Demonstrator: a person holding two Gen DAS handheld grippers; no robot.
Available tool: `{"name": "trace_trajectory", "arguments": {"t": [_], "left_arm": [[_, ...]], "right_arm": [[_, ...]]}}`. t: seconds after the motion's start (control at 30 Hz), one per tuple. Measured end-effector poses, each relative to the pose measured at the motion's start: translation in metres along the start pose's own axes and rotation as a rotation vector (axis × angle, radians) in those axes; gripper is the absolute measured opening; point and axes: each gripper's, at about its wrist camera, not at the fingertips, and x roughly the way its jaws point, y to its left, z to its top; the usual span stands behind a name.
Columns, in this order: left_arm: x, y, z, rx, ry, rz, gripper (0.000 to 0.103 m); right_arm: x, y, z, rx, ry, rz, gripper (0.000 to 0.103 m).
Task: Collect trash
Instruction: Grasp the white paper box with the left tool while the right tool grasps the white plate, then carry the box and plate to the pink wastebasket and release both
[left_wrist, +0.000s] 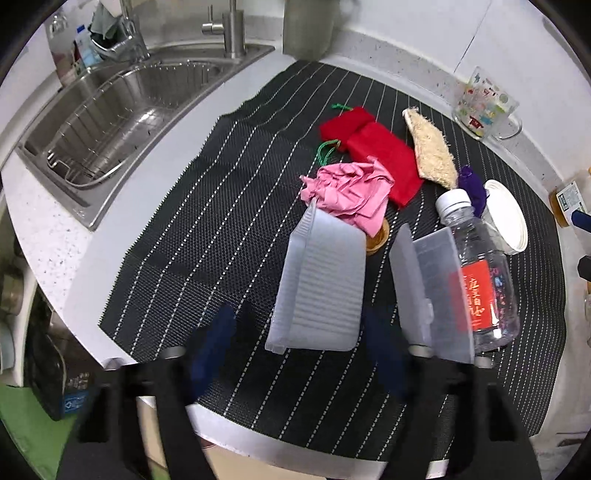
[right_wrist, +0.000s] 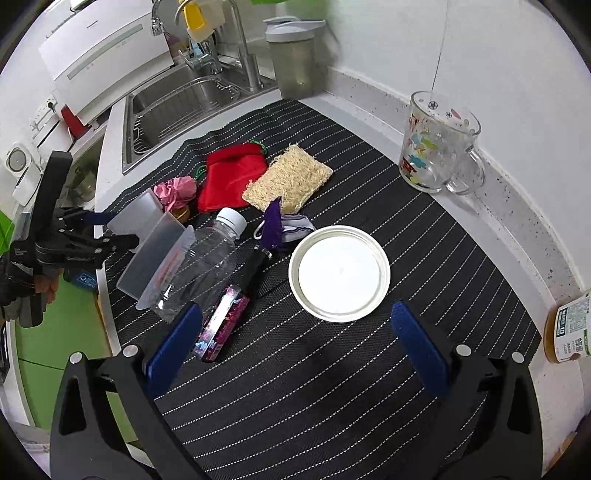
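Note:
On the black striped mat (left_wrist: 207, 236) lies an open translucent plastic box: one half (left_wrist: 317, 288) sits between the blue fingers of my left gripper (left_wrist: 303, 315), the other half (left_wrist: 432, 291) leans on a clear bottle (left_wrist: 480, 273) to its right. A gap shows between the left finger (left_wrist: 218, 339) and the box, so the jaws stand open around it. Crumpled pink paper (left_wrist: 351, 192) lies just beyond. My right gripper (right_wrist: 295, 312) is open and holds nothing, just short of a white round lid (right_wrist: 340, 273). The bottle (right_wrist: 199, 266) lies by its left finger (right_wrist: 177, 343).
A red pouch (left_wrist: 376, 151), a loofah pad (left_wrist: 430, 147) and a purple cloth item (right_wrist: 273, 225) lie further back. A patterned tube (right_wrist: 225, 321) lies beside the bottle. A glass mug (right_wrist: 436, 147) and a jar (right_wrist: 569, 328) stand along the wall. The steel sink (left_wrist: 122, 107) is at the left.

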Motion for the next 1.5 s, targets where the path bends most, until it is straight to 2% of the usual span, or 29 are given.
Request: {"name": "trace_trajectory", "arguments": {"t": [0.07,0.3,0.37,0.6,0.77,1.13,1.2,1.37,1.5], "left_arm": [[0.0,0.0,0.0,-0.004,-0.003,-0.004,0.041],[-0.022,0.001,0.002,-0.016,-0.052,-0.014,0.038],[-0.033,0.001,0.003,-0.02,-0.069,-0.012,0.033],[-0.074,-0.007,0.008,-0.016,-0.14,-0.019,0.032],[-0.09,-0.016,0.011,-0.013,-0.174,-0.035,0.032],[-0.088,-0.018,0.008,-0.043,-0.164,-0.05,0.032],[-0.087,-0.019,0.005,-0.049,-0.161,-0.054,0.032],[-0.088,-0.027,0.002,-0.052,-0.162,-0.062,0.032],[-0.093,-0.037,-0.002,-0.055,-0.175,-0.073,0.032]], "right_arm": [[0.002,-0.001,0.0,0.004,0.004,0.0,0.1],[0.011,-0.007,0.004,0.017,0.013,-0.002,0.1],[0.015,-0.008,0.006,0.02,0.016,-0.003,0.1],[0.037,-0.017,0.015,0.019,0.047,-0.028,0.1],[0.066,-0.025,0.02,0.013,0.101,-0.049,0.1],[0.114,-0.035,0.023,0.001,0.214,-0.075,0.1],[0.115,-0.036,0.021,0.001,0.212,-0.06,0.095],[0.105,-0.037,0.016,0.003,0.176,-0.049,0.095],[0.077,-0.037,0.011,0.003,0.128,-0.04,0.095]]}}
